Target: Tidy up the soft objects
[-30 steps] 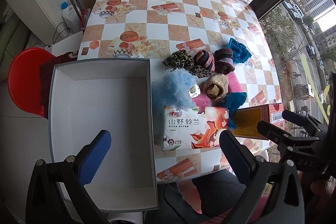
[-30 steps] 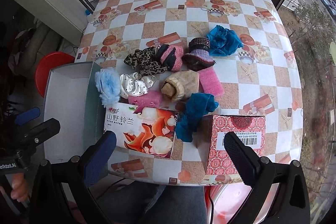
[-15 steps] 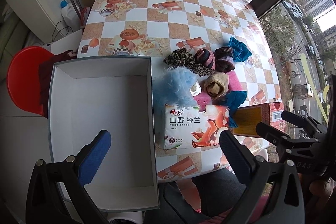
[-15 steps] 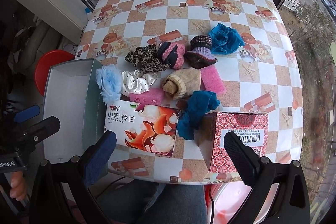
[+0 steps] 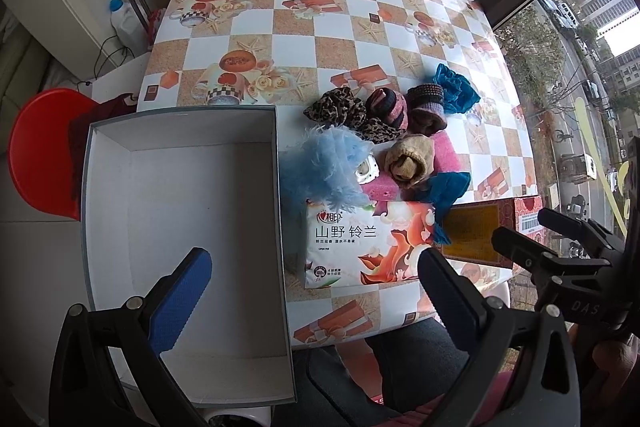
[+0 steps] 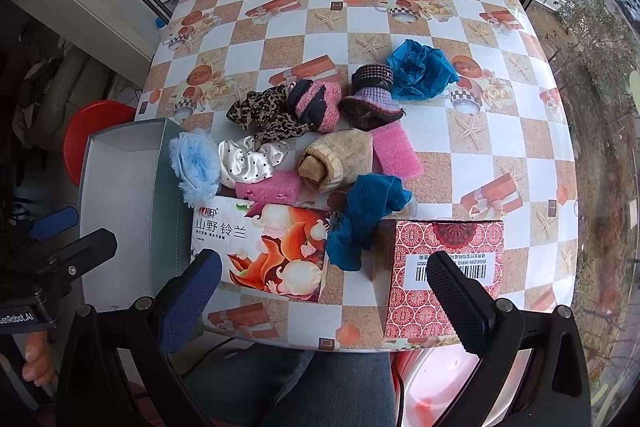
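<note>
**Both tongs spread above the near edge, soft pile untouched**

At the far left stands the open grey box [image 5: 180, 211], white inside, its long wall running alongside the tabletop [image 6: 360, 11] with its checked cloth. The left tongs [image 5: 308, 291] hang over the box's near end, fingers wide apart and gripping nothing.

Just right of the box wall lies the fluffy light-blue scrunchie [image 6: 192, 163], touching the white dotted satin scrunchie [image 6: 250, 159]. Behind these sits the leopard-print scrunchie [image 6: 264, 115], pressed against the pink and navy rolled sock [image 6: 316, 103]. In front, a pink sponge block [image 6: 268, 187] rests against the back edge of the tissue pack [image 6: 264, 247], which lies flat near the tabletop's front edge.

In the middle of the heap the beige rolled sock [image 6: 336, 163] lies on its side, with a second pink sponge [image 6: 396, 155] touching it on the right. The purple knitted piece [image 6: 372, 99] sits behind that, and the teal ruffled scrunchie [image 6: 420, 67] is just beside it, farthest back.

A dark teal cloth [image 6: 368, 215] drapes from the beige sock down between the tissue pack and the red patterned box [image 6: 444, 267]. The right tongs [image 6: 324, 295] hover low at the front edge, fingers spread, holding nothing.
</note>
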Demonstrator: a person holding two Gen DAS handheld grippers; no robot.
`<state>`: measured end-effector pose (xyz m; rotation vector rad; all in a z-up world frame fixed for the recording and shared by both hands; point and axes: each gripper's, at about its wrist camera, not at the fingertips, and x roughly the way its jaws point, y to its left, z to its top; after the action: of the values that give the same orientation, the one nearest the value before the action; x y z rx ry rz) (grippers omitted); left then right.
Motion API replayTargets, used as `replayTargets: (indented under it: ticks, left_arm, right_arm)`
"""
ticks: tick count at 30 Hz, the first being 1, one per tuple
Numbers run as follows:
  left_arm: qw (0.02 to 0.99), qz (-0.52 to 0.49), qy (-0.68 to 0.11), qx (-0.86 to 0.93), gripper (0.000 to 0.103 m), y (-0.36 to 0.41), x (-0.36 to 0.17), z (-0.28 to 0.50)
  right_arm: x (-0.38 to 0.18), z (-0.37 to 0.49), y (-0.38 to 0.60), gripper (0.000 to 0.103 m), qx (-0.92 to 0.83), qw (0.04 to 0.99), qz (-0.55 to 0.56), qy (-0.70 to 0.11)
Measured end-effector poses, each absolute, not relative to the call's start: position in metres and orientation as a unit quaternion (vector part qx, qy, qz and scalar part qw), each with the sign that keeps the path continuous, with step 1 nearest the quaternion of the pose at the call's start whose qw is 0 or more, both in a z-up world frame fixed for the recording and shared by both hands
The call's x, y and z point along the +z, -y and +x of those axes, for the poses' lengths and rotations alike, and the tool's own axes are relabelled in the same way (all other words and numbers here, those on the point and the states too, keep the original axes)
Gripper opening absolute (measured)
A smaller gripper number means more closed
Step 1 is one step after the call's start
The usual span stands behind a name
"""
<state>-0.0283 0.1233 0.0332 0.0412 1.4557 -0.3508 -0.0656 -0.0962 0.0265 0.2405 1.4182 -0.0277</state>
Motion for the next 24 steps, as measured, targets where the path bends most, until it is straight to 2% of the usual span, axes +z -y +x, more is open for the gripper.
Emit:
replayTargets:
  ticks: [9, 15, 24]
  left_arm:
    - [0.728, 0.044, -0.666, -0.155, 0.103, -0.102, 0.024, -0.009]
    - [0.725, 0.073, -0.666, -0.160, 0.103, -0.069, 0.007, 0.031]
    - [0.693, 0.126, -0.693, -0.156, 0.103, -0.017, -0.050, 0.089]
  right_arm:
    - [0.038, -0.046, 0.156, 0.103, -0.018, 0.739, 0.181, -0.649]
    - [0.046, -0.021, 0.218, 0.103, -0.046, 0.737, 0.171, -0.652]
    - [-0.015, 0.042, 0.258, 0.103, -0.044, 0.704, 0.142, -0.694]
